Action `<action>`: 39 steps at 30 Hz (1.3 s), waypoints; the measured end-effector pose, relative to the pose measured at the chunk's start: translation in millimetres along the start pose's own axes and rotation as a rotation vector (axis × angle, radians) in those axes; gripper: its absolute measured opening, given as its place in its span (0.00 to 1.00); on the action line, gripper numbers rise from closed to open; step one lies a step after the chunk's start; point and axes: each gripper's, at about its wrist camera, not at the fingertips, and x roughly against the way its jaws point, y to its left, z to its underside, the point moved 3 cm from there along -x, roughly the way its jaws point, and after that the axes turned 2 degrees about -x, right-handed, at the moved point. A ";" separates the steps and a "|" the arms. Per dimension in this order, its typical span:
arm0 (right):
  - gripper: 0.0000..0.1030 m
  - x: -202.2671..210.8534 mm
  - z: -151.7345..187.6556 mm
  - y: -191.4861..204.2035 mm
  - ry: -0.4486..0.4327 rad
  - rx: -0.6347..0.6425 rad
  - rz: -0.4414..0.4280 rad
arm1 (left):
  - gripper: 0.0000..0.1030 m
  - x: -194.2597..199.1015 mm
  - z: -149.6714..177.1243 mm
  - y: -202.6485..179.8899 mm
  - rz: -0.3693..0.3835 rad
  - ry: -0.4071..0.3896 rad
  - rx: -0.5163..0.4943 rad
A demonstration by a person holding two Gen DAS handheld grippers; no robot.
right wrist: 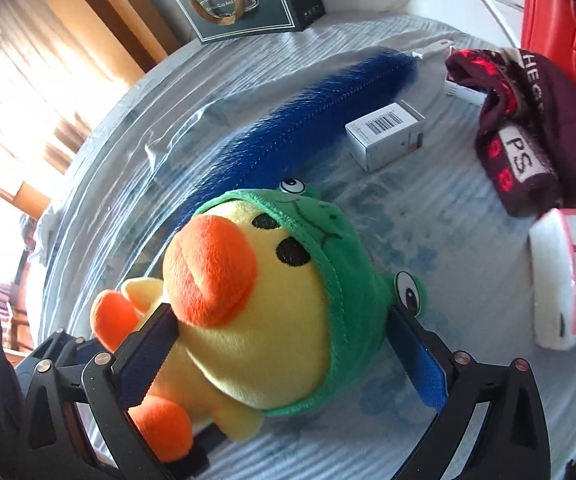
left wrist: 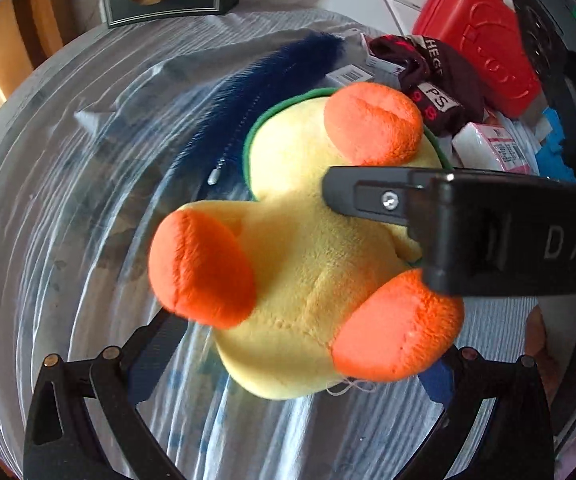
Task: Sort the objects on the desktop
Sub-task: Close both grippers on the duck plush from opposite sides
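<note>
Currently the right claw (right wrist: 279,344) pinches the plush duck (right wrist: 255,312) across its head and green frog hood, held above the surface (right wrist: 428,240). In the left wrist view the left claw (left wrist: 288,364) brackets the duck's underside; we cannot tell whether it grips. Risk, as we judge it: soft plush compresses, so the duck may slip or snag the blue feather (right wrist: 320,108) just beyond.

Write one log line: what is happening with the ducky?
held: yellow plush duck in green frog hood | right gripper: shut on it | left gripper: around duck's bottom, grip unclear | beneath: wrinkled pale cloth
</note>
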 end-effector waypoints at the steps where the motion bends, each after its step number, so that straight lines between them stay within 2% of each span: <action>1: 1.00 -1.6 -0.5 0.3 -0.004 0.008 0.000 | 1.00 -3.5 -1.5 -2.9 0.005 0.001 -0.014; 4: 1.00 -4.4 -1.0 -2.5 -0.018 0.028 -0.015 | 1.00 -13.4 -6.2 -6.2 0.022 0.008 -0.036; 6: 1.00 -1.9 0.8 -9.0 0.010 -0.023 -0.029 | 0.99 -14.2 -5.5 -8.6 0.036 0.009 -0.053; 9: 1.00 7.2 13.2 -18.9 -0.001 -0.122 -0.051 | 0.89 -9.8 4.0 -13.7 0.025 0.006 -0.104; 12: 1.00 9.5 21.4 -18.7 -0.011 -0.129 -0.059 | 0.86 -5.1 11.3 -10.7 -0.018 0.013 -0.137; 13: 1.00 10.5 21.7 -17.4 -0.010 -0.124 -0.057 | 0.83 -2.9 13.0 -5.9 -0.047 0.013 -0.141; 14: 1.00 12.1 21.8 -15.4 -0.006 -0.115 -0.052 | 0.80 0.7 15.1 4.8 -0.113 0.013 -0.144; 16: 1.00 12.5 23.0 -12.9 0.010 -0.110 -0.025 | 0.80 8.1 15.8 29.9 -0.126 0.014 -0.097; 19: 1.00 -0.9 29.1 -12.7 0.049 -0.167 -0.042 | 0.79 12.4 12.5 64.2 -0.191 0.029 -0.016; 23: 1.00 -15.6 35.0 -11.7 0.079 -0.246 -0.100 | 0.79 16.3 7.2 73.0 -0.226 0.012 -0.003; 24: 0.98 -19.8 38.6 -7.1 0.099 -0.237 -0.093 | 0.79 17.9 1.2 76.5 -0.262 -0.005 -0.002; 25: 0.94 -19.9 40.7 -0.1 0.092 -0.196 -0.051 | 0.79 18.5 -5.2 77.3 -0.286 -0.018 0.008; 27: 0.91 -18.9 46.1 9.8 0.090 -0.160 -0.011 | 0.79 22.1 -26.7 90.7 -0.313 -0.046 0.049; 30: 0.91 -3.4 50.5 13.7 0.048 -0.141 0.022 | 0.79 31.5 -40.8 101.0 -0.301 -0.053 0.050; 31: 0.95 4.9 51.2 13.9 0.033 -0.131 0.033 | 0.79 39.3 -39.0 98.7 -0.301 -0.063 0.042; 32: 1.00 14.4 51.9 13.3 0.016 -0.125 0.038 | 0.79 50.4 -34.2 95.3 -0.282 -0.075 0.043; 36: 1.00 50.0 56.3 5.2 -0.042 -0.116 0.063 | 0.80 84.2 -12.2 75.7 -0.138 -0.107 0.107; 37: 1.00 56.8 57.3 0.8 -0.051 -0.124 0.071 | 0.84 89.7 -8.3 67.4 -0.104 -0.114 0.112; 39: 1.00 67.5 58.0 -8.4 -0.067 -0.154 0.085 | 0.87 90.3 -5.7 52.4 -0.087 -0.120 0.116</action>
